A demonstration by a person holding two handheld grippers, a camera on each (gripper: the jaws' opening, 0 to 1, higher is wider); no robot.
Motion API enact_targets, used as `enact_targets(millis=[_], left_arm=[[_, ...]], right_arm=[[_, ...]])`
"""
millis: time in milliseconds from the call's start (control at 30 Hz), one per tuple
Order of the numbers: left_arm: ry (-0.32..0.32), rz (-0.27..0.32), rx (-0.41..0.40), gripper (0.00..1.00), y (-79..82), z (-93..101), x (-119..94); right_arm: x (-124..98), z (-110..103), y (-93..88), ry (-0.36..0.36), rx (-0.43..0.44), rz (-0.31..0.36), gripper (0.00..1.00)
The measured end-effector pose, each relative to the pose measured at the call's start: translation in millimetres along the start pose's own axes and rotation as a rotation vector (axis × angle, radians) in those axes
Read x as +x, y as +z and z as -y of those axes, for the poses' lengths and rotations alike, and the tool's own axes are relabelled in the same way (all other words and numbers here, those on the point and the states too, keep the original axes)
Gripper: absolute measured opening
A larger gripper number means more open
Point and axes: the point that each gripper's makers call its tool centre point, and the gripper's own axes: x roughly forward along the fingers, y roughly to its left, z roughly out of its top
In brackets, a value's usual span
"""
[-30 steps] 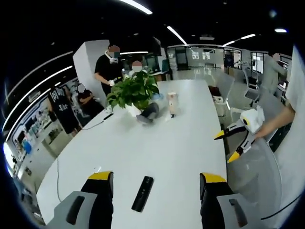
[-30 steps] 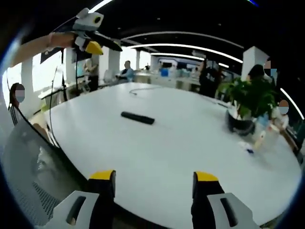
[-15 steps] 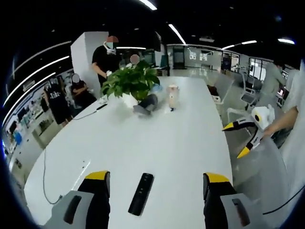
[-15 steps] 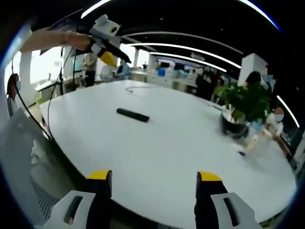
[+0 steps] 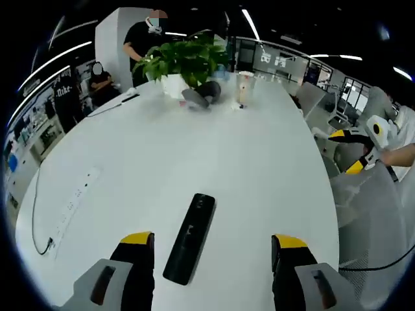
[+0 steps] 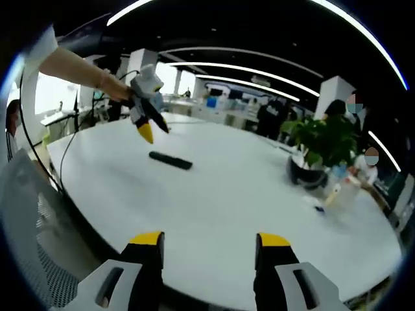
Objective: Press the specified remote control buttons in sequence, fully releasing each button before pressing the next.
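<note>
A black remote control (image 5: pixel 190 237) lies flat on the white table (image 5: pixel 214 149), lengthwise between the jaws of my left gripper (image 5: pixel 211 251), which hangs open just above and in front of it. In the right gripper view the same remote (image 6: pixel 170 160) lies far off on the table, with the left gripper (image 6: pixel 150 123) held by a hand right above it, tips pointing down. My right gripper (image 6: pixel 206 249) is open and empty at the table's near edge. It also appears at the right in the left gripper view, as the right gripper (image 5: pixel 355 146) off the table's side.
A potted green plant (image 5: pixel 183 61) and a pale cup (image 5: pixel 244 90) stand at the table's far end. A white power strip (image 5: pixel 72 204) with its cable lies near the left edge. A mesh chair (image 5: pixel 376 227) stands beside the table. People stand beyond the plant.
The left gripper has dropped toward the remote, which now looms larger between its jaws. In the right gripper view the left gripper has come down from high up to just above the remote.
</note>
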Motion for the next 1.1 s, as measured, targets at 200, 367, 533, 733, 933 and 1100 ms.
enact_targets(millis=[200,367,533,733,933,1100], left_arm=[[0.010,-0.029,0.001,0.70,-5.5,-12.5,16],[0.016,-0.032,0.015,0.69,-2.8,-15.5,19],[0.013,-0.028,0.019,0.69,0.0,-17.1,18],[0.010,-0.017,0.011,0.69,10.9,-15.3,23],[-0.026,0.097,0.052,0.69,66.3,3.7,28],[-0.042,0.108,0.069,0.70,91.7,6.5,32]], right_arm=[[2,6,-2.2,-0.014,0.002,-0.015,0.50],[10,1,8.8,0.024,-0.027,0.018,0.51],[18,4,9.5,0.028,0.010,0.006,0.50],[26,-14,15.2,0.062,0.030,0.012,0.51],[30,-12,20.1,0.076,0.111,0.038,0.54],[30,-14,17.2,0.078,0.090,0.018,0.54]])
